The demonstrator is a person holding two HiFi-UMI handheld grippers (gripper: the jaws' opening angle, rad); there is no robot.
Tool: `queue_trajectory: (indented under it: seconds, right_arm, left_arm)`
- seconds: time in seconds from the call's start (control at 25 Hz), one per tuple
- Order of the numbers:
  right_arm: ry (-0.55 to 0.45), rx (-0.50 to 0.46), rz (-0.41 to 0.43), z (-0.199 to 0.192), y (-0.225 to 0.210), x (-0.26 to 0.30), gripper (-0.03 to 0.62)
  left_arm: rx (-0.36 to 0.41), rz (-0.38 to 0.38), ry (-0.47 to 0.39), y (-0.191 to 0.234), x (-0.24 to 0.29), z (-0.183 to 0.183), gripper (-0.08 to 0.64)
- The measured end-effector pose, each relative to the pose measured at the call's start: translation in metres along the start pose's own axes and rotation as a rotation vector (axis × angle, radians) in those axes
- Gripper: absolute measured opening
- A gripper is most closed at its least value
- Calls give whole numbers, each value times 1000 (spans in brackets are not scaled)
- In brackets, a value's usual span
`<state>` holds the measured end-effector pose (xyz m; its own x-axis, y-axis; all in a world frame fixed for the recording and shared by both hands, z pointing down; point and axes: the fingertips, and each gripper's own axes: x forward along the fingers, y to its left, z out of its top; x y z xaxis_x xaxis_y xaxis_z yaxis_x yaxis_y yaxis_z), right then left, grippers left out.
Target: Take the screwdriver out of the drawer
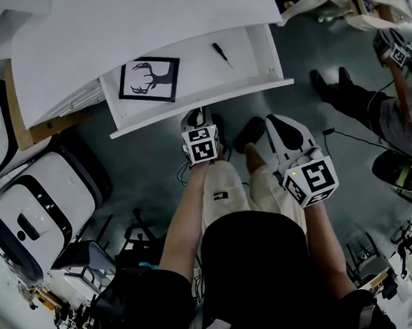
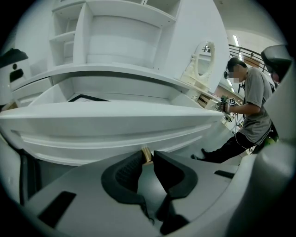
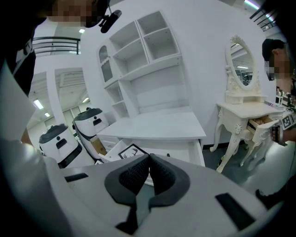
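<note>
A black-framed picture of a black deer silhouette on white (image 1: 149,79) lies flat, just below the front edge of a plain white desk top (image 1: 147,24). A white open shelving unit (image 3: 143,60) rises behind the desk. To its left, 2 rounded white-and-black machines (image 3: 90,122) stand side by side. On the other side stands an ornate white dressing table (image 3: 243,113) with an oval mirror (image 3: 241,65), and near it a person in a grey T-shirt and black trousers (image 2: 252,111).

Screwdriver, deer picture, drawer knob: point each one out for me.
screwdriver (image 1: 220,52): head view, on its dark handle.
deer picture (image 1: 149,79): head view, on the middle of the print.
drawer knob (image 2: 146,155): left gripper view, on its brass stem.
</note>
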<state>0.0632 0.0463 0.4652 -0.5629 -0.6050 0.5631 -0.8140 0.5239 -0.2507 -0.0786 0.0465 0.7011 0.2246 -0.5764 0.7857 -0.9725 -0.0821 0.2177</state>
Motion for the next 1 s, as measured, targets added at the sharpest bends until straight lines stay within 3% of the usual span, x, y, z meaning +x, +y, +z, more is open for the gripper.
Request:
queue_trajectory:
  seconds: [0.52,1.0]
  right_arm:
    - [8,-3,6,-4,-5,-7,18]
    - [6,-17,-1,3,-4,-13,18]
  left_arm:
    - [-34,6,21,-10,-11,-20,92]
    - [22,-10,51,-13,-19,-23,97]
